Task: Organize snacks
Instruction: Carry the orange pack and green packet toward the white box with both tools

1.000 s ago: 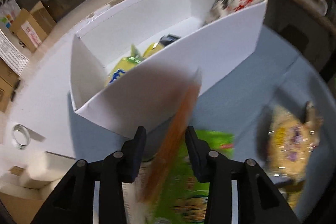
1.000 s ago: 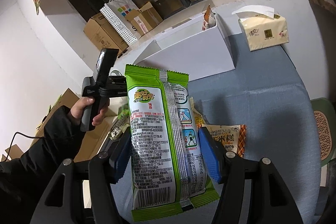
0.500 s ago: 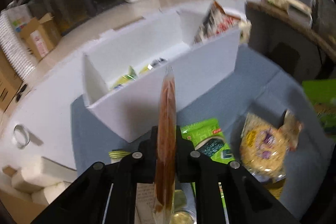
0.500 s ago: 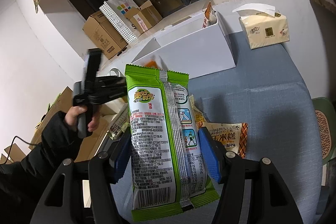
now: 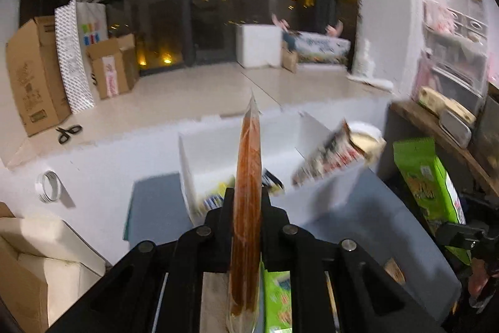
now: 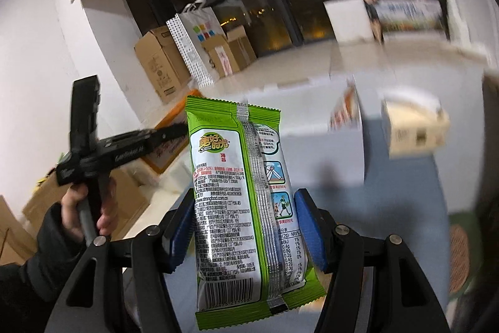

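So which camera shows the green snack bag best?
The right wrist view: the green snack bag fills the middle, upright between the right tongs, its printed back sharp. The left wrist view shows it only small and blurry at the right edge.

Left gripper (image 5: 246, 208) clamped tight at bottom centre of its view — right gripper (image 6: 246, 227) jaws partly spread, gripping. Left hand (image 6: 90, 205) sits lower left, dark sleeve.

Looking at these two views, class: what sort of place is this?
Probably an office or storeroom at night: cardboard boxes line dark windows, with a white sorting box on a table.
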`<action>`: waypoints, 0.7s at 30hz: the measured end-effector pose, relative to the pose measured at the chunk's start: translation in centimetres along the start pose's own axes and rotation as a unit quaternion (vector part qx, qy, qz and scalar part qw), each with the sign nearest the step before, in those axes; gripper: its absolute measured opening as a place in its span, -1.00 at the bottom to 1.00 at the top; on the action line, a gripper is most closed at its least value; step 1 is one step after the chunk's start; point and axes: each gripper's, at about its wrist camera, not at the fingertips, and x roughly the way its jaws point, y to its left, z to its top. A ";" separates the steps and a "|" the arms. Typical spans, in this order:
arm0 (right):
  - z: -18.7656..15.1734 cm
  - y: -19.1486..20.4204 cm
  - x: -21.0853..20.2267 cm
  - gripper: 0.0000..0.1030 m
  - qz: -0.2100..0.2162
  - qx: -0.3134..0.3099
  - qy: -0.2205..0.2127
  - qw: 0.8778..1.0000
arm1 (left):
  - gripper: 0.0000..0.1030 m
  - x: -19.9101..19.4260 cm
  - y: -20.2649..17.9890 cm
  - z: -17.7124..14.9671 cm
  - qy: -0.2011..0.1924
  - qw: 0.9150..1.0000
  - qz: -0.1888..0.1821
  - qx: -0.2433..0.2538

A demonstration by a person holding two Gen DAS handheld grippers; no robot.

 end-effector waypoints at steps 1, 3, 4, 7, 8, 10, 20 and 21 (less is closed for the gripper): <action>1.4 0.3 0.8 0.29 0.000 -0.005 -0.002 1.000 | -0.72 0.5 0.2 0.7 -0.003 1.000 0.003 -0.006; 3.9 0.5 2.7 0.29 0.007 -0.006 -0.001 1.000 | -0.72 1.9 0.9 2.0 -0.002 1.000 0.016 -0.015; 5.7 0.3 4.3 0.29 0.004 -0.003 0.003 1.000 | -0.72 2.8 1.1 2.4 0.003 1.000 0.022 -0.018; 9.2 -0.6 8.2 0.29 -0.015 0.009 0.016 1.000 | -0.72 5.4 1.8 3.7 0.013 0.999 0.030 -0.028; 10.0 -0.8 9.3 0.29 -0.018 0.013 0.021 1.000 | -0.72 6.0 2.0 4.0 0.014 0.999 0.037 -0.028; 11.5 -1.9 11.7 0.29 -0.034 0.015 0.031 0.999 | -0.72 7.3 2.5 4.7 0.020 0.999 0.037 -0.032; 13.4 -6.3 16.7 1.00 -0.091 0.029 0.046 0.994 | 0.10 13.2 2.8 7.6 0.050 0.997 0.051 -0.008; 13.2 -6.6 16.5 1.00 -0.088 0.035 0.040 0.995 | 0.61 13.0 2.9 7.5 0.045 0.998 0.043 -0.010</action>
